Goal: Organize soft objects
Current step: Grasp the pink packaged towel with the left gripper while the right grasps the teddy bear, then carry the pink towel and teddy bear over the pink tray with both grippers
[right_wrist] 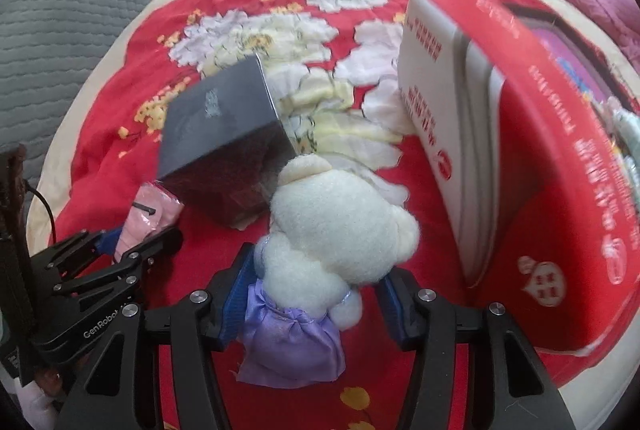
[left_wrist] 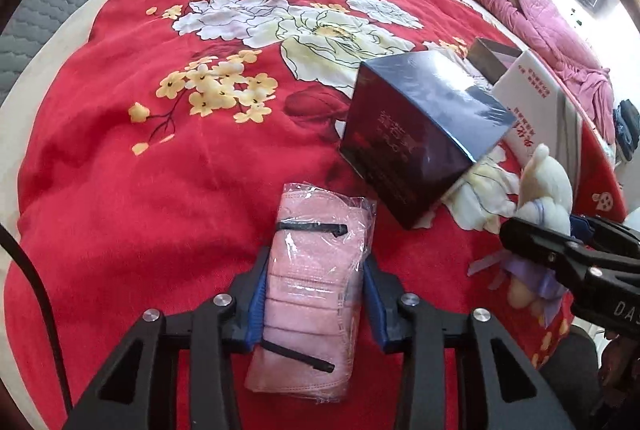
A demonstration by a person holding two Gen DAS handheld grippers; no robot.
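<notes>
left tongs [left_wrist: 312, 294] clamp the pink mask pack [left_wrist: 310, 290], right tongs [right_wrist: 316, 294] squeeze the plush doll [right_wrist: 336, 226]; next, lifting both toward the red box [right_wrist: 560, 190] at two o'clock.

Sunlit bed [left_wrist: 100, 190], red floral blanket [left_wrist: 160, 158]

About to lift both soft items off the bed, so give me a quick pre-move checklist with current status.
1. Left gripper fingers pressing both sides of the pink mask pack: ok.
2. Right gripper around the white plush doll: left finger touches, right finger contact: cannot tell.
3. Dark box clear of the mask pack: ok.
4. Doll clear of the dark box: not ok, its head touches it.
5. The two grippers apart: ok.
</notes>
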